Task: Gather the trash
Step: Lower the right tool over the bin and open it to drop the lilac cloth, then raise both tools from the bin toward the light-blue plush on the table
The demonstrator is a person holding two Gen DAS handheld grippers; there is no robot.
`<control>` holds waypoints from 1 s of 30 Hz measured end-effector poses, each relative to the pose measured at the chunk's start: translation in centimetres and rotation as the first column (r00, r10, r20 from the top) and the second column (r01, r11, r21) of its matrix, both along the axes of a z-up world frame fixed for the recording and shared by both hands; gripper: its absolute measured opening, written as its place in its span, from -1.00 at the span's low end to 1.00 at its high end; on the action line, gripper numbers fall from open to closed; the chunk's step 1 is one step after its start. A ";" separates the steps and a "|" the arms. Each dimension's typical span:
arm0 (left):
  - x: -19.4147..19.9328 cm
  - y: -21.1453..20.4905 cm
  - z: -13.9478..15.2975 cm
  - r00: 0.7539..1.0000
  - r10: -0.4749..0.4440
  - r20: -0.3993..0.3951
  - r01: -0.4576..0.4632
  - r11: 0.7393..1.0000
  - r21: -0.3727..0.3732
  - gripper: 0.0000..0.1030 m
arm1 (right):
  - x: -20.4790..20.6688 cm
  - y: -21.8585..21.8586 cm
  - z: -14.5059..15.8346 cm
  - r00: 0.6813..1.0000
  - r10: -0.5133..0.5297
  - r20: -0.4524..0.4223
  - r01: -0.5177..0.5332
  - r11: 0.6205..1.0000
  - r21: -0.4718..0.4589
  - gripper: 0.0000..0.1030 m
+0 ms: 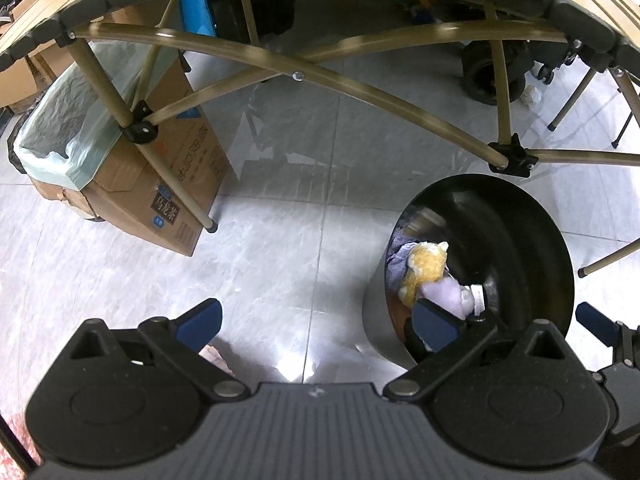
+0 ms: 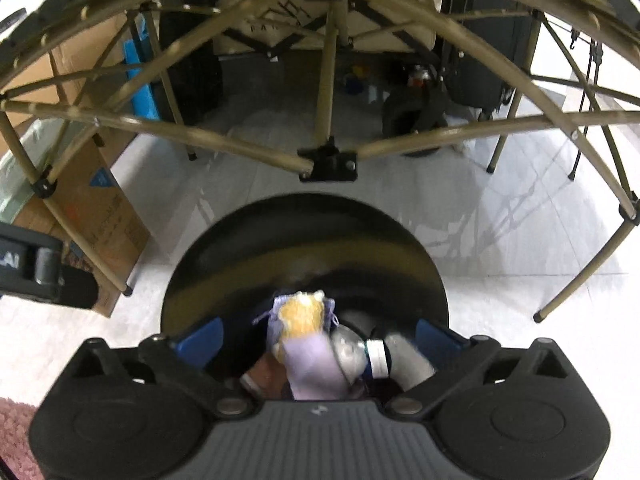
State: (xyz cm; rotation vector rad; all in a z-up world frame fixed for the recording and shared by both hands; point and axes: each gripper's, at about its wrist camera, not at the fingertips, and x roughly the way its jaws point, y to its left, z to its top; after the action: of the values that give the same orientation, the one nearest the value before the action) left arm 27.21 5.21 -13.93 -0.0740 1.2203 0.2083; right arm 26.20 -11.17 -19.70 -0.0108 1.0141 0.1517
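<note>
Right tool [image 2: 316, 340] spread wide over black round bin [image 2: 248, 248], gripping nothing. Yellow-and-lilac plush toy [image 2: 304, 332] lies inside the bin among other trash, between the pads, untouched. Left tool [image 1: 316, 320] also spread, empty, above the tiled floor [image 1: 280, 200] beside the bin.

Below me the floor [image 1: 280, 184] is pale grey glossy tile with thin grout lines, and overhead light glares off it in white patches. A folding table [image 1: 36, 36] with a slatted tan top spans the upper view, its olive metal legs [image 1: 340, 76] crossing in braces with black joints. To the left under it I see a cardboard box [image 1: 160, 184] lined with a pale green plastic bag [image 1: 60, 120]. Farther back sit a blue panel [image 1: 196, 12], dark cases and a black wheel [image 1: 488, 76]. A pinkish rug [image 2: 14, 436] edges the lower left corner.
</note>
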 end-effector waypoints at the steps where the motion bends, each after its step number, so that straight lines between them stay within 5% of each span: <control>1: 0.0 0.0 0.0 1.000 -0.001 0.001 0.001 1.000 0.000 1.00 | 0.0 0.0 -0.1 1.000 0.000 -0.010 0.000 1.000 -0.005 1.00; 16: -0.5 0.0 1.1 0.999 0.002 0.039 -0.001 1.000 -0.029 1.00 | -0.5 -0.1 0.6 1.000 0.009 -0.024 -0.009 1.000 -0.018 1.00; 30: -3.6 0.0 5.9 0.975 -0.036 0.219 0.048 0.998 -0.048 1.00 | -3.8 -2.4 6.1 0.995 0.031 0.092 -0.033 0.999 0.017 1.00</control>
State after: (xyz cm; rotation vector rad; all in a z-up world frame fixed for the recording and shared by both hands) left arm 23.58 5.21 -7.99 -0.1144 1.0072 0.1270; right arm 22.41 -13.54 -13.62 -0.0169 0.9210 0.1881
